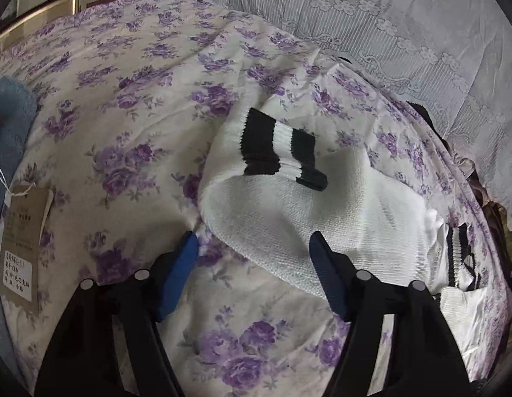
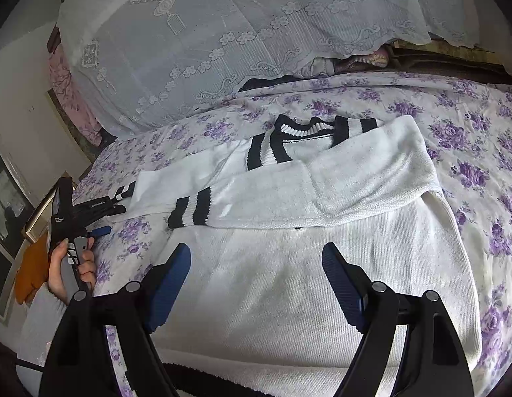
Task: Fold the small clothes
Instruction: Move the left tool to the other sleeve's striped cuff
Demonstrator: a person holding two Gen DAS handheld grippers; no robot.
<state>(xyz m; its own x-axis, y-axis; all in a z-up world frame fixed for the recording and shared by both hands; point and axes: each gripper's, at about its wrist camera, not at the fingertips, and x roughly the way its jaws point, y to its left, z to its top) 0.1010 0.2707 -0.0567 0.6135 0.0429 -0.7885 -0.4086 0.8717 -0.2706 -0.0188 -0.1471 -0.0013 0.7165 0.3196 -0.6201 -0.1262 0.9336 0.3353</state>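
A white knit sweater (image 2: 305, 264) with black stripes lay flat on a bedspread (image 2: 471, 139) printed with purple flowers. Its body spread directly beneath and ahead of the right gripper (image 2: 256, 254), whose blue-padded fingers (image 2: 171, 274) stood wide apart over the cloth, gripping nothing. One sleeve (image 2: 289, 195) was folded across the chest just beyond those fingertips, its black-banded cuff (image 2: 189, 211) ending ahead and to the left of the tool. Farther ahead sat the striped collar (image 2: 305, 129), and beyond it a pale lace cover (image 2: 189, 33) rose at the back of the bed.

To the far left of the right gripper, a hand (image 2: 73, 264) held the left gripper (image 1: 254, 243) by its handle — that tool pointed in toward the other sleeve at the garment's left edge.

From the left wrist view, the left gripper's jaws were also spread wide. The striped cuff (image 1: 282, 149) and a fold of white knit lay just ahead, between and to the right of its fingers; whether the pads touched the cloth could not be told. Off to its left lay a blue towel (image 1: 11, 115) with a brown paper tag (image 1: 22, 241) on string, resting on the floral spread.
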